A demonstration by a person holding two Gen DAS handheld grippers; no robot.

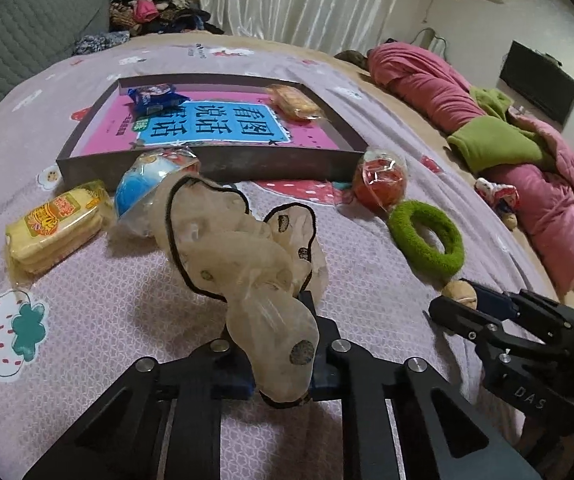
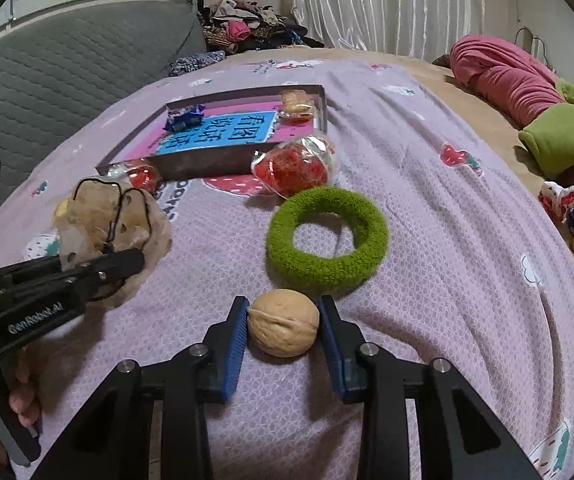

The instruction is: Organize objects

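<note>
While my right gripper (image 2: 283,332) is pinching a walnut (image 2: 283,322) between its blue pads (image 2: 236,354), my left gripper (image 1: 283,376), marked "GenRobot.AI", is squeezing a sheer beige scrunchie (image 1: 243,256) above the lilac bedsheet (image 2: 427,216). Just beyond the walnut a green fuzzy ring (image 2: 327,236) is lying flat. Farther off, a shallow dark box (image 1: 211,162) is holding a pink book with Chinese lettering (image 1: 223,124) and two snack packets.
</note>
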